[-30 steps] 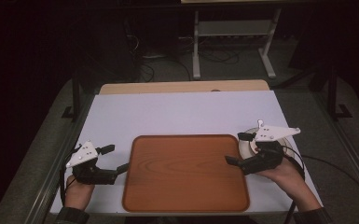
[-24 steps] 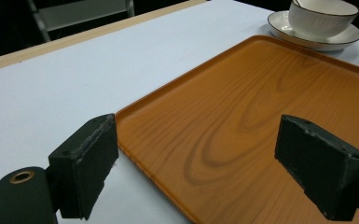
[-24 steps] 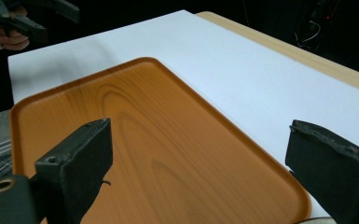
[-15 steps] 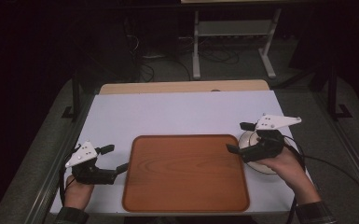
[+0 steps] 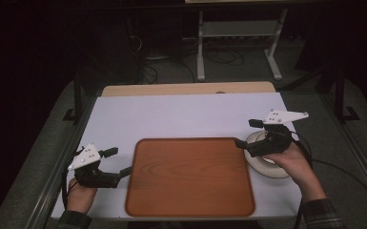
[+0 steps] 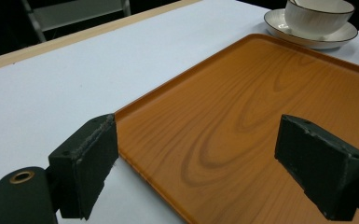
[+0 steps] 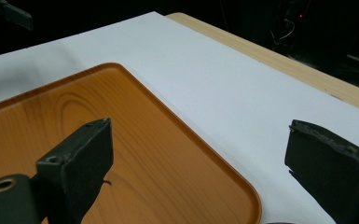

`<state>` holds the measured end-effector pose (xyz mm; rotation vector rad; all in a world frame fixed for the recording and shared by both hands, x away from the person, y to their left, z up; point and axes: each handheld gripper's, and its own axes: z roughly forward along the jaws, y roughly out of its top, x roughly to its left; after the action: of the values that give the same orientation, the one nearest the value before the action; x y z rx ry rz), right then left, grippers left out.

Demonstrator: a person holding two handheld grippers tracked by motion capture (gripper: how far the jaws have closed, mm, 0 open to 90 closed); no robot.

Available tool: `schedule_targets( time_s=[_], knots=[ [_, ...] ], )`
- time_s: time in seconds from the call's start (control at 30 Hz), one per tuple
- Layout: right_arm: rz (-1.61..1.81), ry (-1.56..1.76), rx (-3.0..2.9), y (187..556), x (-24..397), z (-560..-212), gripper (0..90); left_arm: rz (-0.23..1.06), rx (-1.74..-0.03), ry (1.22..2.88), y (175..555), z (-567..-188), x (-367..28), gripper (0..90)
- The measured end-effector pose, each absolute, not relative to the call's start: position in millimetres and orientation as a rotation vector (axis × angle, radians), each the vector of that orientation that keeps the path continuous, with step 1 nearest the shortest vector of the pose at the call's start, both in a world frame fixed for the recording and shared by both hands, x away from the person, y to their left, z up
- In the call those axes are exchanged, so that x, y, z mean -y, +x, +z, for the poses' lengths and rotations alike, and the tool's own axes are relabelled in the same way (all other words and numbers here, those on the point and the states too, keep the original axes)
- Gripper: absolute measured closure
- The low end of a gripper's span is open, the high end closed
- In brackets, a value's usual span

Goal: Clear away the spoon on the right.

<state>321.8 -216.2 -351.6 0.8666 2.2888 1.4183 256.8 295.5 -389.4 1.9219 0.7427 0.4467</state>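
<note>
Writing: no brand, label or lettering can be read on any thing here.
Landmark: the tray [image 5: 190, 176], orange-brown with a wood-grain print and a raised rim, lies flat in the middle of the near half of the table.
Left gripper [image 5: 117, 164]: just left of the tray's near left corner, held low over the white cover by the person's left hand [image 5: 80, 195]; its jaws stand wide apart and hold nothing, one over the cover, the other over the tray's edge.
Tray surface: bare, with nothing lying on it.
Right gripper [image 5: 246, 133]: at the tray's far right corner, held in the right hand [image 5: 295, 162] above the saucer; its jaws are spread wide and grip nothing.
Cup [image 6: 318, 16]: white with a dark rim line, standing on the saucer, well clear of the tray's right edge.
Saucer [image 5: 267, 164]: white, just right of the tray, touching the cover, partly hidden under the right hand.
Surface: a white cover [image 5: 171, 117] lies over a pale wooden table [image 5: 186, 88], whose bare strip shows beyond the tray.
Room: dark; beyond the tray stand a light metal frame [image 5: 238, 43] and loose cables [image 5: 147, 67] on a grey floor.
</note>
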Motion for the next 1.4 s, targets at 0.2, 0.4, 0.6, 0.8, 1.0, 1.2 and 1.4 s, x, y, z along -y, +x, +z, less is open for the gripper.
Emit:
schedule_targets(
  time_s=[0.2,0.4,0.6,0.8,1.0,1.2,1.4],
  knots=[
    [1.404,0.895,-2.294,332.7,220.5,-355.5,11.4,0.446,-0.736,1.927,257.3,-389.7,-294.9,12.7],
    [1.383,0.955,-2.28,346.9,225.8,-359.7,13.9,0.445,-0.734,1.928,257.6,-390.2,-294.8,12.7],
    [1.381,0.987,-2.276,356.9,231.6,-361.9,21.0,0.441,-0.737,1.928,258.1,-390.9,-294.6,12.7],
    [1.355,1.033,-2.28,367.9,238.3,-367.7,35.9,0.441,-0.739,1.926,258.0,-390.9,-294.7,12.7],
    [1.334,1.07,-2.268,372.7,242.7,-371.4,54.1,0.44,-0.739,1.929,258.0,-391.2,-295.6,12.7],
    [1.308,1.115,-2.266,374.4,251.7,-376.2,81.8,0.434,-0.742,1.928,258.3,-392.1,-295.8,12.7],
    [1.285,1.159,-2.243,375.1,261.6,-380.0,89.5,0.436,-0.742,1.932,258.5,-392.2,-295.4,12.8]
  ],
)
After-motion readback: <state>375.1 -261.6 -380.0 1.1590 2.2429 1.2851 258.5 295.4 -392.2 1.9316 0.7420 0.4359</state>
